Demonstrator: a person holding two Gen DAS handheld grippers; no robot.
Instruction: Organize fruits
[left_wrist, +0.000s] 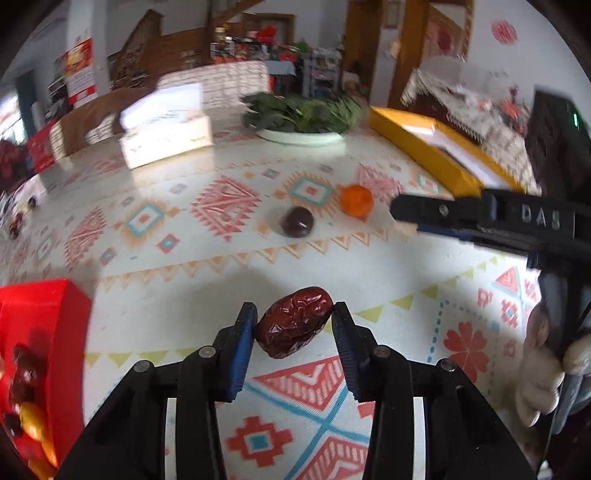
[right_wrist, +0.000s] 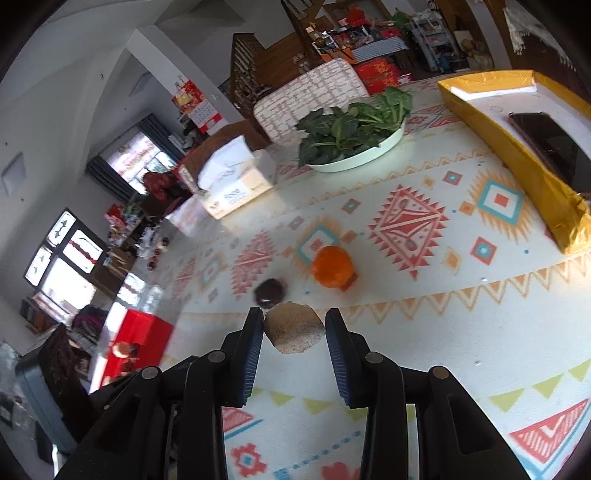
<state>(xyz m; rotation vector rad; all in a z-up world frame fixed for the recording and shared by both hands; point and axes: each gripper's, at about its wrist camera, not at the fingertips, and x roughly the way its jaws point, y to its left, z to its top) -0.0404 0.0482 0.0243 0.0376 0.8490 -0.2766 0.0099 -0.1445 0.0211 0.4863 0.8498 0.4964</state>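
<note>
A wrinkled dark red date (left_wrist: 293, 325) sits between the blue pads of my left gripper (left_wrist: 294, 314), and both pads touch its ends just above the patterned tablecloth (left_wrist: 221, 266). My right gripper (right_wrist: 295, 319) is shut on a rough tan round fruit (right_wrist: 294, 328). The left wrist view shows that same gripper (left_wrist: 402, 218) reaching in from the right, held by a gloved hand (left_wrist: 539, 373). Beyond both grippers an orange mandarin (left_wrist: 355, 199) (right_wrist: 331, 266) and a dark round fruit (left_wrist: 297, 221) (right_wrist: 269, 291) lie loose on the cloth.
A red box (left_wrist: 70, 325) (right_wrist: 144, 332) with several dates and small yellow fruits stands at the left. A yellow tray (left_wrist: 421, 147) (right_wrist: 517, 155) holding a phone lies at the right. A plate of greens (left_wrist: 301, 114) (right_wrist: 351, 136) and a tissue box (left_wrist: 166, 125) sit at the back.
</note>
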